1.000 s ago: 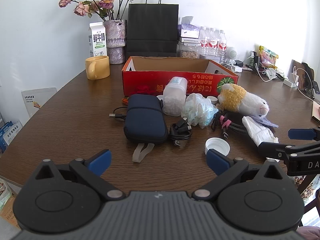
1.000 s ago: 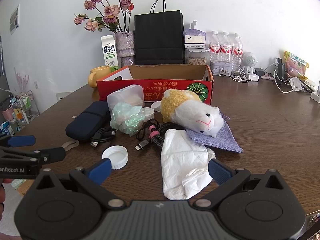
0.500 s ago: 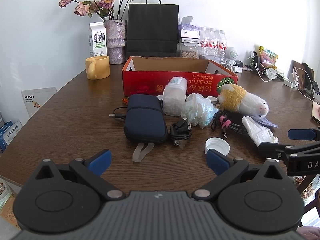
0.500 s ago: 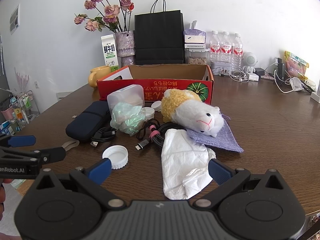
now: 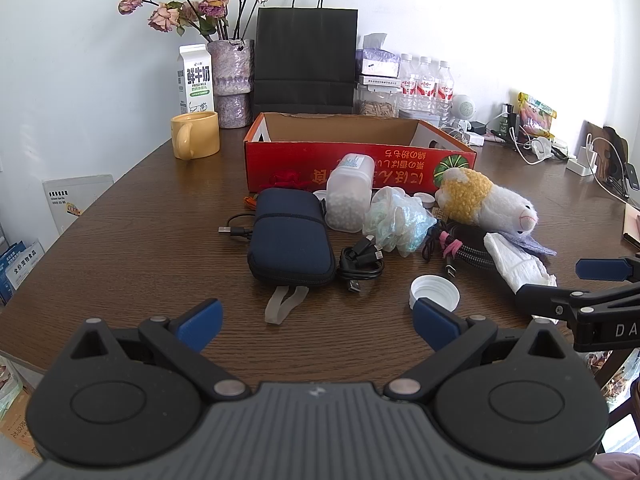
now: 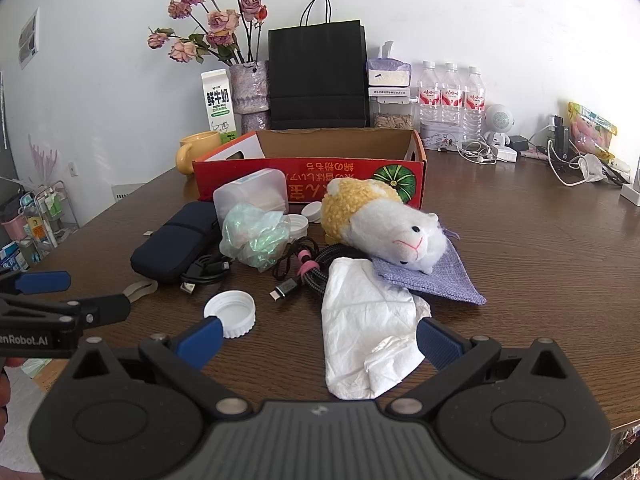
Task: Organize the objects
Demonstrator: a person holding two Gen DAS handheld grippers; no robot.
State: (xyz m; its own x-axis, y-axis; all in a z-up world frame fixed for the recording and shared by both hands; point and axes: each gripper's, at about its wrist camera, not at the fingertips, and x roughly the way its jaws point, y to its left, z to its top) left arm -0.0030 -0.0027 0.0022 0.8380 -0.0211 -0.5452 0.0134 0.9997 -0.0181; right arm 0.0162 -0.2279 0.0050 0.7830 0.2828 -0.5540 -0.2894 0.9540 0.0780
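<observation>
Dark wood table (image 6: 540, 264) carries the clutter. I hold my right gripper (image 6: 318, 338) spread wide and empty, its tips flanking the near end of the white tissue (image 6: 366, 332): limp, weightless, best pinched mid-fold. My left gripper (image 5: 316, 320) is equally wide, a rigid bottle cap (image 5: 434, 291) by its right finger. Beyond waits the red box (image 6: 312, 170).

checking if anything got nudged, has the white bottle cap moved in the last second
No. In the left wrist view the white bottle cap lies at the same spot relative to the red box and the navy pouch, just ahead of the open left gripper.
</observation>
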